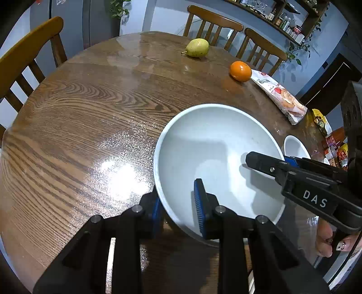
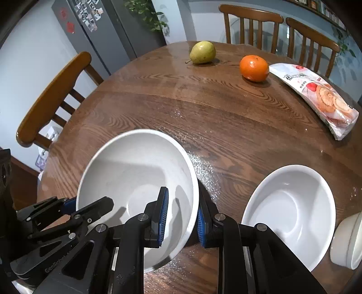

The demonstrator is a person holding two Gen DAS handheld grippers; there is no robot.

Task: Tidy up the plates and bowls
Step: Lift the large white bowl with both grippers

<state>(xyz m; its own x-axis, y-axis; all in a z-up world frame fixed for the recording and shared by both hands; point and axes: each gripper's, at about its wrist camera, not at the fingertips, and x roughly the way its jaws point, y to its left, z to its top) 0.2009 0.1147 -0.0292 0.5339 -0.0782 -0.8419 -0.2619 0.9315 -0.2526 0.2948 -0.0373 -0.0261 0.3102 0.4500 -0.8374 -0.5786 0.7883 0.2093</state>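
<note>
Left gripper [image 1: 178, 203]: nearest your left camera; you have it clamped on the near-left rim of the large white bowl [image 1: 215, 158], one blue pad inside the wall, the other outside.
Right gripper [image 2: 182, 217]: nearest your right camera; it is clamped on the same bowl's right rim, one pad inside and one outside.
Large white bowl: on the round wooden table [image 1: 79, 113], close to its near edge, held by you from both sides.
Second white bowl [image 2: 289, 212]: on the table just right of the large one, apart from it; your right view shows it whole, your left view only a sliver behind the right gripper.
Small bowl [image 2: 348, 242]: at the right edge of your right view only, tilted on its side beside the second bowl.
Pear [image 1: 197, 48], orange [image 1: 240, 71], snack bag [image 1: 280, 97]: at the far side of the table, in both views.
Left view only: your fingers [image 1: 325, 239] under the right gripper, a wall shelf [image 1: 282, 20] of jars, and packets [image 1: 332, 144] at the right table edge.
Right view only: a grey fridge [image 2: 101, 34] with photos.
</note>
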